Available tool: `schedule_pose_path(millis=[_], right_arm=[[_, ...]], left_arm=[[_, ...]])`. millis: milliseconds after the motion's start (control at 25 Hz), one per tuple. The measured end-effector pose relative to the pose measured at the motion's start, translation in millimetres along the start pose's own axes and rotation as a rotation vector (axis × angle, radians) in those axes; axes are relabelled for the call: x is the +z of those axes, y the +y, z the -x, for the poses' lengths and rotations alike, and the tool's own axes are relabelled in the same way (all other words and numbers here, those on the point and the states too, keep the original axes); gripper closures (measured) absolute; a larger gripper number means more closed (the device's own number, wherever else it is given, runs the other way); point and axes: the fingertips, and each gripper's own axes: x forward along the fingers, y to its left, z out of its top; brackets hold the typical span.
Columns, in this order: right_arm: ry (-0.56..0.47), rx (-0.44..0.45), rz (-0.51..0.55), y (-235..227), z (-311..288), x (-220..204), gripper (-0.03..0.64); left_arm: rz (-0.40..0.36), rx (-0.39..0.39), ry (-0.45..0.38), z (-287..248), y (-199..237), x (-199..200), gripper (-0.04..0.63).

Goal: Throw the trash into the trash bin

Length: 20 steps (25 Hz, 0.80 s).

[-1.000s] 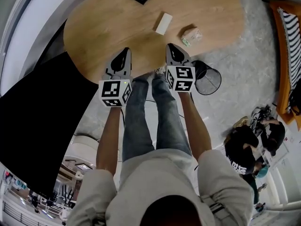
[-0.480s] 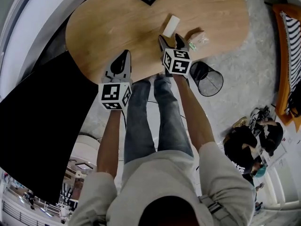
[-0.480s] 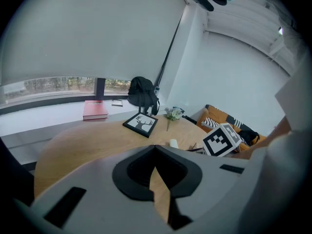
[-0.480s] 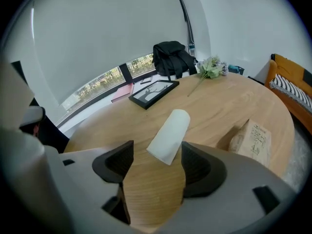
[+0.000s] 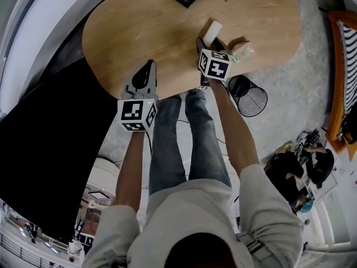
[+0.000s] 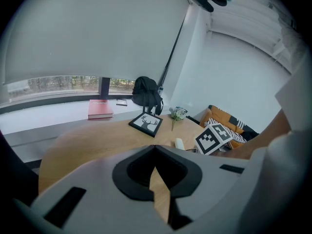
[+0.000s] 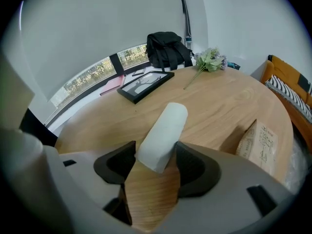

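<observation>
Straddling the white roll point(image 7: 164, 133), right tongs point(image 7: 152, 178) just opened.

White paper roll point(image 5: 212, 32), crumpled wrapper point(image 5: 244, 50) on tabletop point(image 5: 156, 38); black mesh bin point(image 5: 248, 96) below.

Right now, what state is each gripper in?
Left tongs: shut, empty.
Right tongs: open, jaws just starting to close around the white paper piece; not gripping it yet.
</observation>
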Motion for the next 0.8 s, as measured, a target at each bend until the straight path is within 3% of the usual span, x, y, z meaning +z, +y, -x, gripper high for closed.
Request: schedule_pose_path(millis=[320, 800], right_arm=[[0.014, 0.046, -0.011, 0.1, 5.5, -7.3, 0.414], [-0.163, 0.142, 0.011, 21.4, 60.0, 17.0, 0.428]], left_arm=[[-0.007, -0.008, 0.000, -1.6, -3.7, 0.0, 0.577], [-0.051, -0.045, -0.002, -6.1, -30.2, 2.6, 0.577]])
